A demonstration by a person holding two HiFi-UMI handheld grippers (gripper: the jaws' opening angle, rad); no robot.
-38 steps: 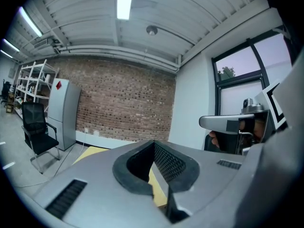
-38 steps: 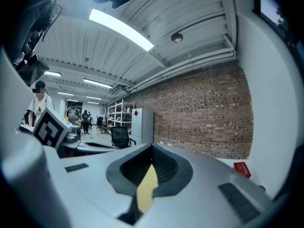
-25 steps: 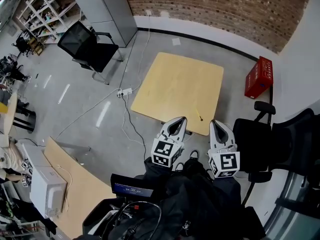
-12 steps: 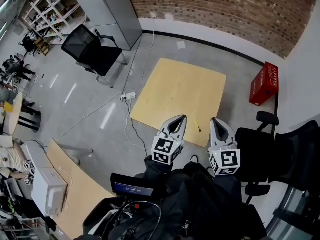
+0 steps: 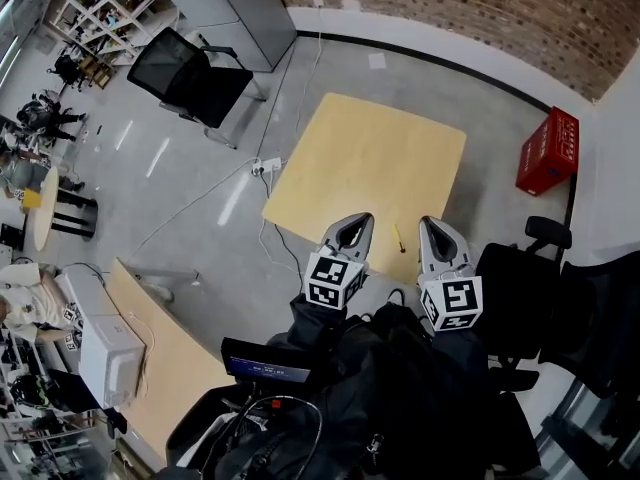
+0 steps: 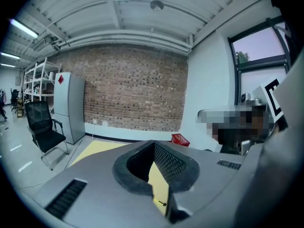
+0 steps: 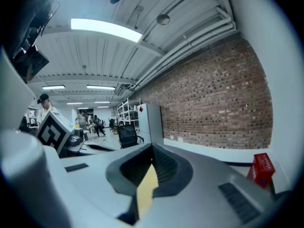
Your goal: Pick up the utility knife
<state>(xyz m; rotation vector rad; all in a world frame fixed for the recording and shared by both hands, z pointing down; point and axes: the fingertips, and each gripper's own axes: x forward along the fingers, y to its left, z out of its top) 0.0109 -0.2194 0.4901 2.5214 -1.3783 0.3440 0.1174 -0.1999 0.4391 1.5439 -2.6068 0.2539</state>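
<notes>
The utility knife (image 5: 398, 238) is a small yellow stick lying near the front edge of the square pale wooden table (image 5: 370, 158). It lies between my two grippers, which hover side by side over that edge. My left gripper (image 5: 350, 230) is to the knife's left with its jaws shut and empty. My right gripper (image 5: 436, 232) is to its right, also shut and empty. In the left gripper view, the knife (image 6: 162, 204) shows through the narrow slit of the left gripper (image 6: 158, 177). The right gripper view shows only a sliver of table between the right gripper (image 7: 148, 179) jaws.
A red crate (image 5: 547, 151) stands on the floor right of the table. Black office chairs (image 5: 525, 288) crowd the near right, and another chair (image 5: 190, 73) is at the far left. A power strip with cables (image 5: 268, 166) lies by the table's left corner. A wooden desk (image 5: 160, 358) is at the lower left.
The head view has shifted, so the table sits a little more to the right and nearer. Both grippers stay shut, side by side, with the knife between them.
</notes>
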